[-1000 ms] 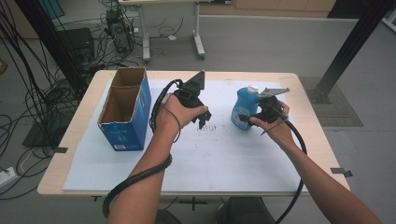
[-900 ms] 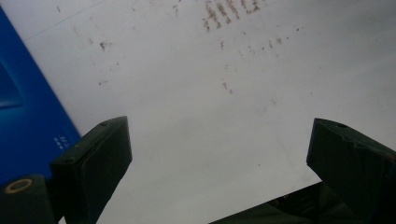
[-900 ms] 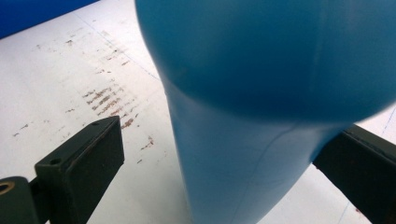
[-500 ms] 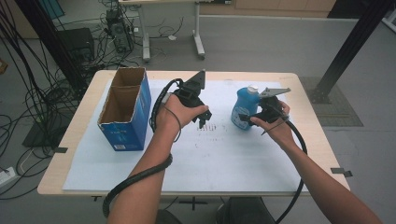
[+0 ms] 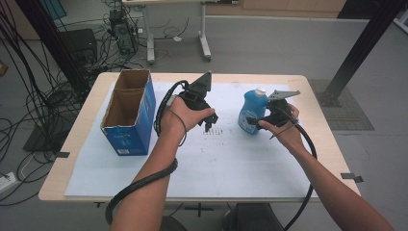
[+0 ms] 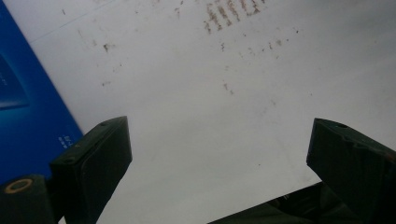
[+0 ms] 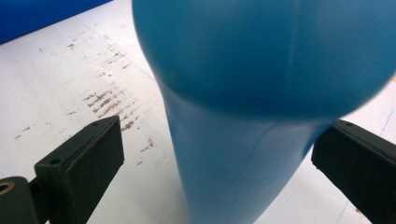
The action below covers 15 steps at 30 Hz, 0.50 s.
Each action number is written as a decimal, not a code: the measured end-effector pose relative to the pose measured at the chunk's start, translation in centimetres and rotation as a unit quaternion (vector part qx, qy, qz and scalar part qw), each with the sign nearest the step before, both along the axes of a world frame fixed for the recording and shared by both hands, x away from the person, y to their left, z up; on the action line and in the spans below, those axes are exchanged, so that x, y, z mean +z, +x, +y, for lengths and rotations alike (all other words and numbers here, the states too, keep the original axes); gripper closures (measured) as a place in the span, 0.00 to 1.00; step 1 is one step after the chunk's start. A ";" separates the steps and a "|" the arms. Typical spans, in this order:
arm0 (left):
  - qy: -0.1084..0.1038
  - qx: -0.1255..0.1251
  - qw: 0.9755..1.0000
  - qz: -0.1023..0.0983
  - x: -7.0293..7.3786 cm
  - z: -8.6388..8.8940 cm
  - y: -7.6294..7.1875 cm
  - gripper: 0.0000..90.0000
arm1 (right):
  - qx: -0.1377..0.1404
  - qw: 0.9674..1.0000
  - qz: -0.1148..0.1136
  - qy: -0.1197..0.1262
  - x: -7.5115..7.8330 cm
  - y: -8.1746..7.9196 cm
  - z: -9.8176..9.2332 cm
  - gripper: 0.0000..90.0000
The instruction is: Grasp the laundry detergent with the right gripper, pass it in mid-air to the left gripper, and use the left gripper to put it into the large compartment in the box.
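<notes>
High view, taken from the left across: an open blue cardboard box (image 5: 129, 113) stands upright near the left edge of the counter (image 5: 91, 98), on the white sheet (image 5: 211, 163) that covers most of it, with its top flaps gone and its two compartments looking empty. Just right of the box the left tongs (image 5: 210, 124) hang over bare sheet, and the left gripper view shows their jaws spread wide with nothing between them, only scuffed white surface and a corner of the blue box at the side. Farther right the blue plastic bottle (image 5: 252, 111) stands upright on the sheet, white cap on, well apart from the box. The right tongs (image 5: 253, 121) have it framed: in the right gripper view the jaws stand open on either side of the bottle (image 7: 243, 154), the left one clear of it and the right one close beside it, touching or not, it cannot be told. The bottle is probably smooth, slightly yielding plastic, slippery under hard pads, and its weight depends on unseen contents; the narrower waist below the bulging shoulder seems the surest hold. Open sheet lies between bottle and box, so a leftward carry looks unobstructed, though the bottle must be lifted over the box's rim; the counter's right edge is near.
</notes>
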<state>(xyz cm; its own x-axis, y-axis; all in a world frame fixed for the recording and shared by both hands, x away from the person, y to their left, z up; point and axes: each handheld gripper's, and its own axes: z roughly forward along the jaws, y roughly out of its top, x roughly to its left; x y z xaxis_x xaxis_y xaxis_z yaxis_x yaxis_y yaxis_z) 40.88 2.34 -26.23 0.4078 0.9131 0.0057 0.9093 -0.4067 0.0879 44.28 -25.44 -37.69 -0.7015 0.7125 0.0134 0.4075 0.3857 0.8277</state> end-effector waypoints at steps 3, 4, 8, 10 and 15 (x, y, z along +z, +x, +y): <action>0.001 -0.003 1.000 0.002 0.0 -0.1 0.0 0.08 | -0.001 1.000 -0.002 0.001 0.0 0.0 0.0 0.02; 0.001 -0.003 1.000 0.002 0.0 -0.1 0.0 0.08 | -0.001 1.000 -0.002 0.001 0.0 0.0 0.0 0.02; 0.001 -0.002 1.000 0.000 0.0 -0.1 0.0 0.08 | -0.002 1.000 -0.003 0.001 0.0 -0.1 -0.1 0.02; 0.001 -0.003 1.000 0.000 0.0 -0.1 0.0 0.08 | -0.003 1.000 -0.003 0.002 0.0 -0.1 -0.1 0.02; -0.001 -0.003 1.000 0.000 0.1 -0.3 0.0 0.08 | -0.002 1.000 -0.003 0.002 -0.1 -0.1 -0.1 0.02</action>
<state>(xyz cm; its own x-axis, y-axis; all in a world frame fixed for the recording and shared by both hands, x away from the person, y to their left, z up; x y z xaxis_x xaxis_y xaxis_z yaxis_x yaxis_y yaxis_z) 40.88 2.08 -26.17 0.4130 0.9107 0.0044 0.9070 -0.4118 0.0888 44.23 -25.51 -37.77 -0.6988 0.7152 0.0120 0.4040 0.3808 0.8317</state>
